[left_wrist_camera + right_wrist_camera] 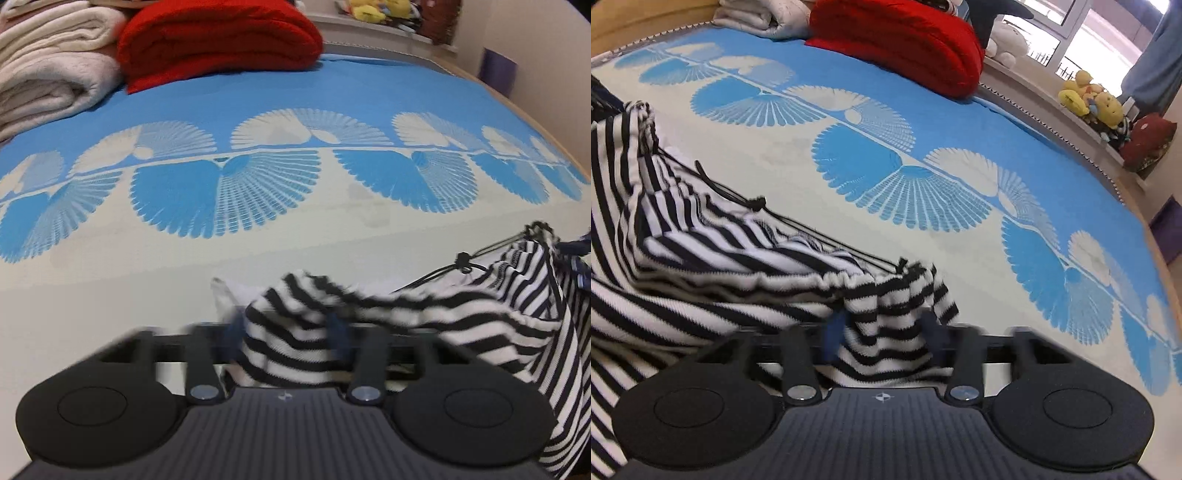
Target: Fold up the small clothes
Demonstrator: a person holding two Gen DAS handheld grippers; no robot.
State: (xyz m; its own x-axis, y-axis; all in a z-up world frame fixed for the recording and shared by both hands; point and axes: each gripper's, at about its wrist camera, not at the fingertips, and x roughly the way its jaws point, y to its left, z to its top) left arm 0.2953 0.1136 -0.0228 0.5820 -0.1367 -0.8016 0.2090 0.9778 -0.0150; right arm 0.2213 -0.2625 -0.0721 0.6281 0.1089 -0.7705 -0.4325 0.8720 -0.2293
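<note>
1. Beyond your left gripper (284, 328) fingers lie a bedspread (258, 236), cream with blue fan shapes, a folded red blanket (218, 40) and rolled cream towels (48, 70) far ahead to the left.
2. Beyond your right gripper (882, 328) fingers sit the same red blanket and yellow plush toys (1089, 98) on a ledge at far right.
3. The striped garment (424, 314) bunches between both pairs of fingers, draping right of the left pair and left of the right pair, lifted off the bedspread.
4. Both grippers look clamped on the striped garment; the fabric covers most of the blue fingertips (833, 334), and blur softens them.
5. The striped garment is a soft black-and-white knit with a gathered edge and a thin black drawstring (746, 201) knotted midway; its lower part is cut off.
</note>
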